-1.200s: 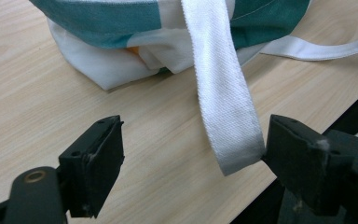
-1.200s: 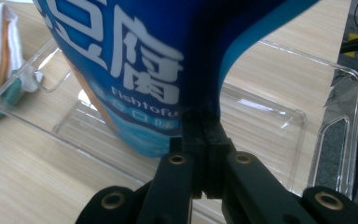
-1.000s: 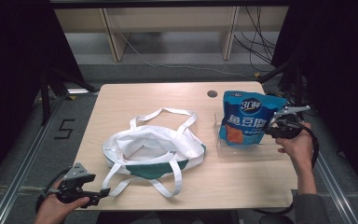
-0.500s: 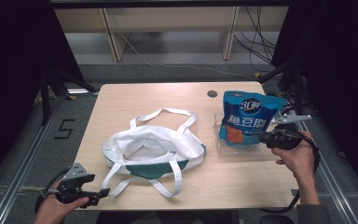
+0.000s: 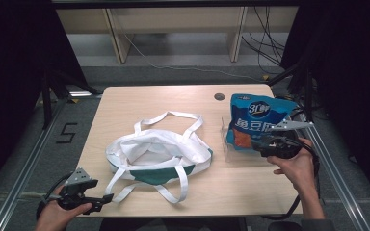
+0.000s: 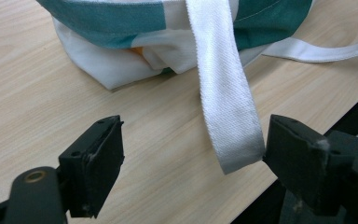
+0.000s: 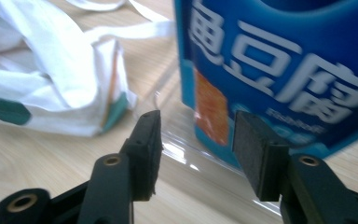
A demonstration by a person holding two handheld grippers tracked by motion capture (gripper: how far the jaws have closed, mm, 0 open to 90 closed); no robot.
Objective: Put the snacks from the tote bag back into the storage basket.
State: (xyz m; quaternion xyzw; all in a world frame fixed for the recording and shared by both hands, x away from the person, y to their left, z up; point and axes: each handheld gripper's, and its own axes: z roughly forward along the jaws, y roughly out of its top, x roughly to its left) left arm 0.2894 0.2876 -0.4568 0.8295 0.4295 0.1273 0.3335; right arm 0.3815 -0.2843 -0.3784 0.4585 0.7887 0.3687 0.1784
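Snack bag point(image 5: 257, 126) stands upright in a clear holder point(image 5: 227, 144) right of the tote point(image 5: 156, 154); right gripper point(image 5: 269, 143), jaws just opening and empty, sits beside it. Left gripper point(image 5: 101, 199) waits open around a strap point(image 6: 226, 112).

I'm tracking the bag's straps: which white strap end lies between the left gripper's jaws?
The front-left strap, which runs off the tote bag toward the table's near edge, between the left gripper's open jaws. The other straps lie farther right or behind.

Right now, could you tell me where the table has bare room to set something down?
The far left corner behind the tote bag is bare, also the near right edge. It is crowded around the blue snack bag in its clear holder.
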